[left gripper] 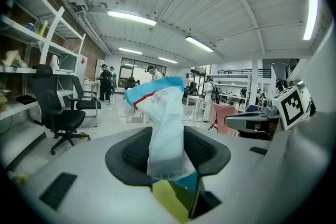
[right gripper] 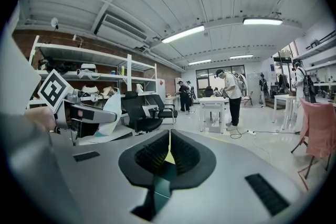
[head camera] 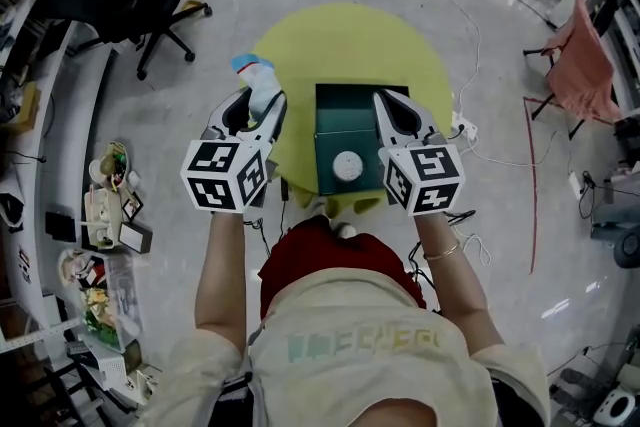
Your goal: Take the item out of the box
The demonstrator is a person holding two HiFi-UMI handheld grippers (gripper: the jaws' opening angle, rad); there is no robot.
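Observation:
My left gripper (head camera: 262,107) is shut on a white packet with a blue top and a red stripe (head camera: 257,78), which stands up out of the jaws (left gripper: 165,128) over the left part of the round yellow table (head camera: 300,45). A dark green box (head camera: 345,120) sits at the table's middle, with a white round disc (head camera: 347,165) on its near part. My right gripper (head camera: 386,101) hangs over the box's right edge. Its jaws are shut (right gripper: 168,150) and I see nothing between the pads. The right gripper view also catches the packet (right gripper: 111,108).
A black office chair (head camera: 150,0) stands left of the table, and a cluttered bench (head camera: 95,215) runs along the left wall. A chair with pink cloth (head camera: 580,65) is at the right, with cables (head camera: 470,25) on the floor. People stand at far tables (right gripper: 231,97).

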